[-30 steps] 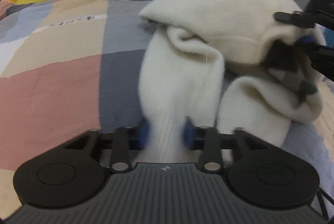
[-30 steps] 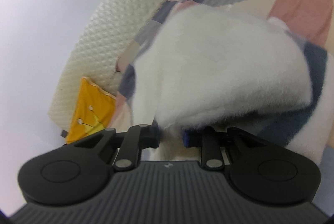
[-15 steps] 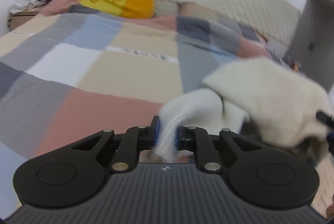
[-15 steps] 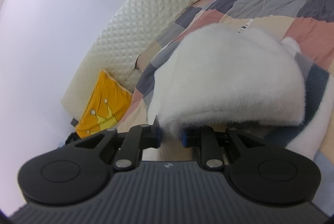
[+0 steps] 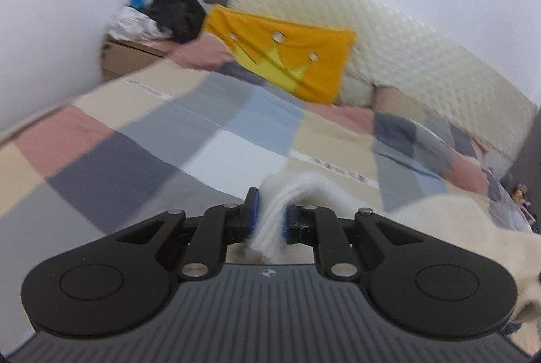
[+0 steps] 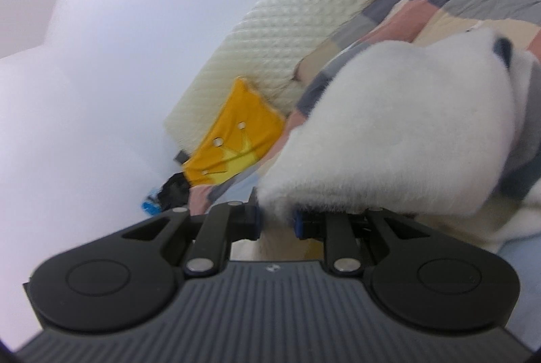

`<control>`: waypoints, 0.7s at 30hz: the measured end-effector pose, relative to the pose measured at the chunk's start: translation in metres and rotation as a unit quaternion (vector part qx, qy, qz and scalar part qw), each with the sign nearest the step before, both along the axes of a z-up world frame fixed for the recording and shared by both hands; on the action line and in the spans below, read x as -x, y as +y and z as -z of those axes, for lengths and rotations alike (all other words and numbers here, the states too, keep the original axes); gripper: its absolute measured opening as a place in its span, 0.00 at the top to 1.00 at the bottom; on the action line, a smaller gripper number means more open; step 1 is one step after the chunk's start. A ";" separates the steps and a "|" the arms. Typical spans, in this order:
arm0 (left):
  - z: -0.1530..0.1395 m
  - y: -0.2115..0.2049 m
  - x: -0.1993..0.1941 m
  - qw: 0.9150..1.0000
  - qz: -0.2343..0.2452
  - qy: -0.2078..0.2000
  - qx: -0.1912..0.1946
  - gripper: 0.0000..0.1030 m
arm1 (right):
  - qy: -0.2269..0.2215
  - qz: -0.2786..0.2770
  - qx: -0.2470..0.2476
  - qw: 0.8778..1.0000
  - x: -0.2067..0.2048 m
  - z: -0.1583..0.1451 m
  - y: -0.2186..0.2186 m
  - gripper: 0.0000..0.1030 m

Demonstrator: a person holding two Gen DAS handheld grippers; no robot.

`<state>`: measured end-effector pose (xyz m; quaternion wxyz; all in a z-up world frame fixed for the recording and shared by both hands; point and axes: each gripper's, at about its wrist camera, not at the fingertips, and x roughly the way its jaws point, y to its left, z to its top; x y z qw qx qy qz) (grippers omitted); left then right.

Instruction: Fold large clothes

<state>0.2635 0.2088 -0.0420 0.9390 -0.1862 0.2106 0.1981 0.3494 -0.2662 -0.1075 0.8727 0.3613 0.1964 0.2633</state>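
A fluffy cream sweater (image 5: 449,214) hangs lifted above the patchwork bedspread (image 5: 142,133). My left gripper (image 5: 270,214) is shut on a ribbed edge of the sweater, which bunches between the blue pads and trails off to the lower right. In the right wrist view my right gripper (image 6: 275,217) is shut on another fold of the same sweater (image 6: 405,126), whose thick bulk bulges out ahead and to the right of the fingers. The part of the garment below both grippers is hidden.
A yellow crown pillow (image 5: 284,58) leans on the quilted cream headboard (image 5: 422,58). A pile of dark and white clothes (image 5: 162,15) sits on a cardboard box (image 5: 128,55) in the far left corner. White walls stand behind the bed.
My left gripper closed tighter on the sweater's edge, rose and swung left, so the whole bed now shows ahead. The right gripper lifted a little with its fold and rolled.
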 end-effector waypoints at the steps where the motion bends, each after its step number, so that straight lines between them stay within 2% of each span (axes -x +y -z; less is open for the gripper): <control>1: -0.005 0.008 0.013 1.000 -0.007 -0.003 -0.003 0.86 | -0.003 -0.007 0.000 1.000 0.003 -0.002 0.003 0.79; 9: -0.041 0.076 0.094 0.996 -0.080 -0.021 -0.026 0.86 | -0.023 -0.085 0.000 0.996 0.033 -0.020 0.031 0.79; 13: -0.049 0.111 0.123 0.993 -0.111 -0.012 -0.044 0.86 | -0.039 -0.125 0.003 0.991 0.044 -0.029 0.044 0.79; 17: -0.034 0.147 0.126 0.992 -0.125 0.025 -0.028 0.86 | -0.024 -0.138 0.011 0.990 0.048 -0.025 0.049 0.79; 21: 0.005 0.169 0.100 0.987 -0.140 0.076 -0.016 0.86 | 0.035 -0.127 0.026 0.991 0.032 -0.005 0.054 0.79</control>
